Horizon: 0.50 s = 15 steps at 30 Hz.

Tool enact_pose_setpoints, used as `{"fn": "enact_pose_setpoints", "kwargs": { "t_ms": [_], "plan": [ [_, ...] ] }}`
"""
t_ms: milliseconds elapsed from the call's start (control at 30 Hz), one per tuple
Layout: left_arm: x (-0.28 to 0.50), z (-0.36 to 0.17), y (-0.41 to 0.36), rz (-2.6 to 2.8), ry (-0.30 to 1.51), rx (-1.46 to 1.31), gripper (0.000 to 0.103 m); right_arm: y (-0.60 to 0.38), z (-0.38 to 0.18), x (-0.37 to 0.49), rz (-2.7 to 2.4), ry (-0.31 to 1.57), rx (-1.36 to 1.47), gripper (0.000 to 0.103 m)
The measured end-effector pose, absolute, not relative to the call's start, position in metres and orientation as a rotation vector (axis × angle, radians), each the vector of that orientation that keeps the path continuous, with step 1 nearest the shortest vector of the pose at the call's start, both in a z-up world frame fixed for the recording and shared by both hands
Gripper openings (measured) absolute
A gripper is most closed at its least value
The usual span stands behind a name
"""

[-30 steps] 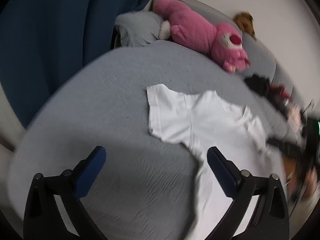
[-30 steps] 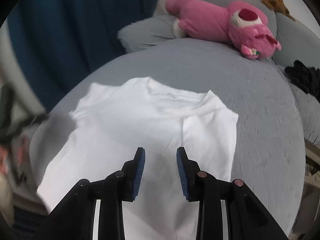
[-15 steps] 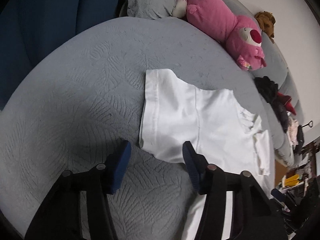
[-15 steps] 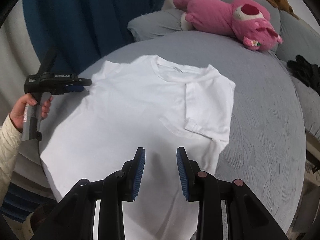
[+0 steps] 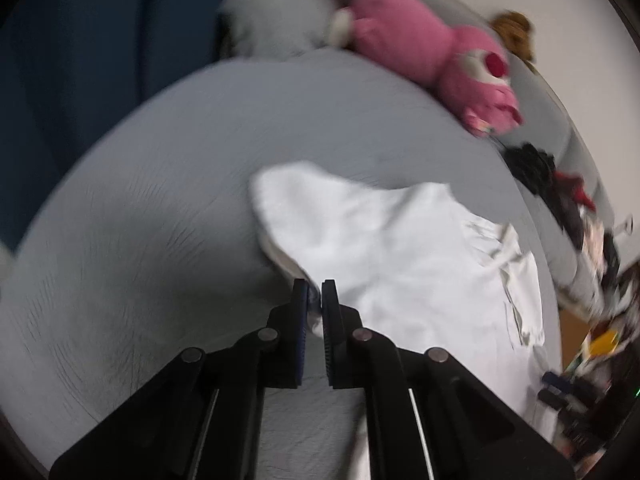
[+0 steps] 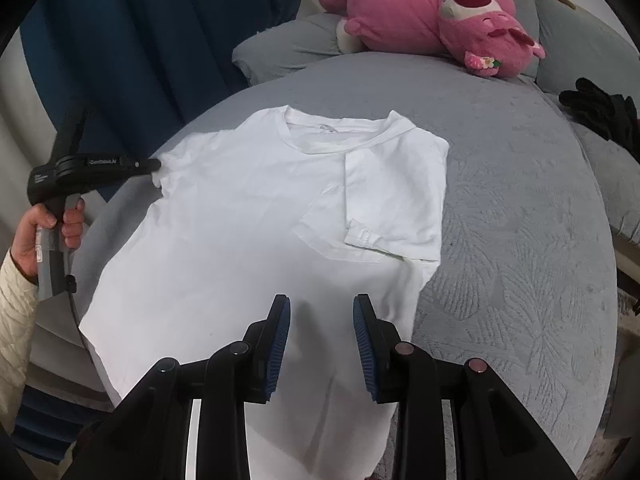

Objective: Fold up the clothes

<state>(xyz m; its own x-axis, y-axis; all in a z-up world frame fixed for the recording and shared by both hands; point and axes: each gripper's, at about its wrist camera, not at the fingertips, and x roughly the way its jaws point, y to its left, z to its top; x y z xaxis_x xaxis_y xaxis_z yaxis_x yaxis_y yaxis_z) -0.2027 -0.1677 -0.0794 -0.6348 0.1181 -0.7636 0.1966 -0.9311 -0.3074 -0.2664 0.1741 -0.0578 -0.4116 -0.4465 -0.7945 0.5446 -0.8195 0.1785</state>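
Note:
A white T-shirt [image 6: 248,220] lies face up on the grey bed [image 6: 520,220], its right-hand sleeve [image 6: 394,188] folded inward over the chest. My left gripper [image 5: 315,292] is shut on the edge of the other sleeve, whose cloth [image 5: 304,208] rises in a bunched peak from the pads. From the right wrist view the left gripper [image 6: 154,165] pinches that sleeve at the shirt's left side, held by a hand [image 6: 44,232]. My right gripper [image 6: 321,308] hovers over the shirt's lower body, jaws apart with nothing between them.
A pink plush toy [image 6: 432,36] and a grey pillow [image 6: 280,48] lie at the head of the bed. Dark clothes [image 6: 600,108] sit on the right edge. A blue curtain [image 6: 140,40] hangs behind on the left. A brown plush [image 5: 514,32] rests behind the pink one.
My left gripper went from wide open to shut on the sleeve edge, and the sleeve now lifts off the bed. The right gripper drifted slightly, its jaws unchanged.

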Motion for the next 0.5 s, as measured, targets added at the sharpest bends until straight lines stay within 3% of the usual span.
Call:
{"fn": "enact_pose_setpoints", "kwargs": {
  "t_ms": [267,367,500],
  "plan": [
    [-0.225,-0.06,-0.065,-2.978,0.081,1.403,0.005,0.19,-0.061,-0.267,-2.243,0.089,1.229,0.03],
    [-0.223,-0.074,-0.048,-2.99,0.025,1.488,0.005,0.197,-0.06,-0.267,-2.248,0.08,1.23,0.03],
    [-0.223,-0.086,-0.056,-2.93,0.128,1.625,0.007,0.204,-0.058,-0.268,-2.258,0.077,1.22,0.03]
  ]
}}
